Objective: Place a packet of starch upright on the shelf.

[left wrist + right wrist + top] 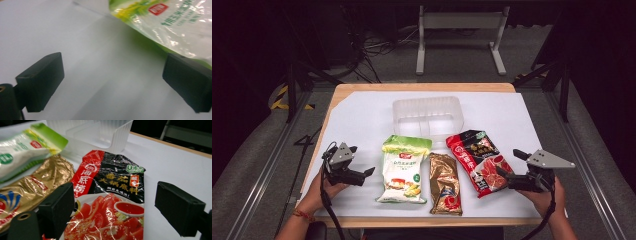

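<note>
while both hands rest at the near edge of the table [362,90], the left gripper [371,171] holds its jaws wide and empty just beside the white-and-green packet [404,170]. the right gripper [501,172] gapes over the near end of the red-and-black packet [477,160], gripping nothing. between the two lies the gold packet [445,184]. farther back sits the clear plastic tray [428,116].
</note>
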Motion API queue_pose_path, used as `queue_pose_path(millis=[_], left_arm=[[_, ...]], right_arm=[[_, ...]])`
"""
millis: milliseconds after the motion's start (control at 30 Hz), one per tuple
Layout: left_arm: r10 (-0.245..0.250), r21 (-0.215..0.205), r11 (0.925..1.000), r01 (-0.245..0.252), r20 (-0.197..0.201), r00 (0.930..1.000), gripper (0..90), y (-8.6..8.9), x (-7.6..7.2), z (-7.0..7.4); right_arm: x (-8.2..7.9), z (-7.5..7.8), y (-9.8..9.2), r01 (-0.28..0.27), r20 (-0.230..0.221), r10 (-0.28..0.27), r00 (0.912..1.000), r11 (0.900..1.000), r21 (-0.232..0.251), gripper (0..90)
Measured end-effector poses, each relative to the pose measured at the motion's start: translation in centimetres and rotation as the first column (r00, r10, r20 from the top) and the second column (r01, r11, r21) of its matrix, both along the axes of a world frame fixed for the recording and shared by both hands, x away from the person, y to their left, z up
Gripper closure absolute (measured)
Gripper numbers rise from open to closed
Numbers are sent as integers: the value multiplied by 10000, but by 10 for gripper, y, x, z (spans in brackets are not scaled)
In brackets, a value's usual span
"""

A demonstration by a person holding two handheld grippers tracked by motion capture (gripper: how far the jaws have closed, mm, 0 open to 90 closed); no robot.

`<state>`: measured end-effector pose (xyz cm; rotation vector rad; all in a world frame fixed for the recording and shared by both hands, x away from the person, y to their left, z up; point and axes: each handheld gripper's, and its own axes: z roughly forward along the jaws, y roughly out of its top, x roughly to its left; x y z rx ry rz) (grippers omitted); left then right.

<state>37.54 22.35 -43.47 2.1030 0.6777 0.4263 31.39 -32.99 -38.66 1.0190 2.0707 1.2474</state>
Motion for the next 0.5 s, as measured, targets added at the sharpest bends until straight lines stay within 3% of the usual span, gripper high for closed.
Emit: queue_pose_path(millis=[133, 200, 267, 400, 500], left_arm=[[-541, -158, 9984, 539, -183, 9984, 23, 1, -4, 3], [-626, -273, 9977, 617, -349, 9974, 85, 2, -6, 3], [-671, -421, 9970, 648, -563, 9962, 81, 4, -5, 2], [-1055, -967, 9908, 944, -1170, 9875, 127, 3, 0, 0], [-1305, -946, 9886, 1173, -1486, 9802, 122, -4, 3, 0]], right_arm=[[1, -9, -6, -4, -257, 9, 9997, 9998, 220, 163], [1, -10, -4, -67, -228, 67, 9997, 10000, 8, 168], [2, -10, -1, -98, -162, 97, 9998, 9999, -105, 166], [3, -11, 3, -141, -219, 134, 9997, 9994, -326, 166], [2, -13, 3, -165, -294, 154, 9994, 9992, -364, 167]])
